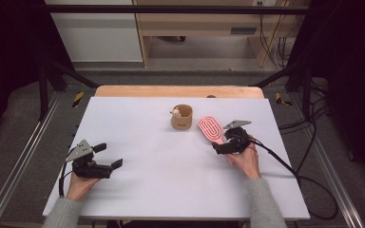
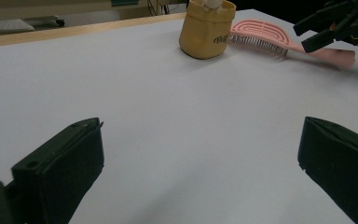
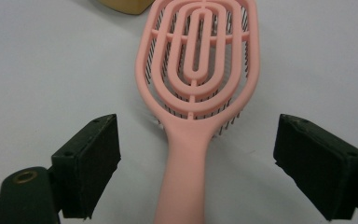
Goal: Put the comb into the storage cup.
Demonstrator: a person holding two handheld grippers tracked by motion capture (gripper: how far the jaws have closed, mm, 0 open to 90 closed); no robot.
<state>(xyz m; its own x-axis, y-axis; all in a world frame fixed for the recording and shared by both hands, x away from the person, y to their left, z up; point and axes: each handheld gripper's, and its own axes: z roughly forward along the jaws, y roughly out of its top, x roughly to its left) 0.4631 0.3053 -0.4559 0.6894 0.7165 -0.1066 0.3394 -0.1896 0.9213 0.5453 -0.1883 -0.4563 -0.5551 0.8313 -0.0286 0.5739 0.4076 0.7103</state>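
Observation:
A pink hairbrush (image 1: pixel 210 128) lies bristles down on the white table (image 1: pixel 161 180), right of centre, its handle pointing toward the person. My right gripper (image 1: pixel 223 141) is over that handle. In the right gripper view the handle (image 3: pixel 186 186) runs up between the two black jaws (image 3: pixel 198 154), which stand apart from it on both sides, so the gripper is open. The brush head (image 3: pixel 198 65) lies beyond the jaws. A tan cup (image 1: pixel 182 117) with a small white thing in it stands just left of the brush. My left gripper (image 1: pixel 109 156) rests open at the near left, with nothing between its jaws.
From the left gripper view (image 2: pixel 200 158), the cup (image 2: pixel 205 30), the brush (image 2: pixel 261 37) and the right gripper (image 2: pixel 326 28) are far across the bare white tabletop. A wooden strip (image 1: pixel 178 91) borders the table's far edge. Cables trail off the right side.

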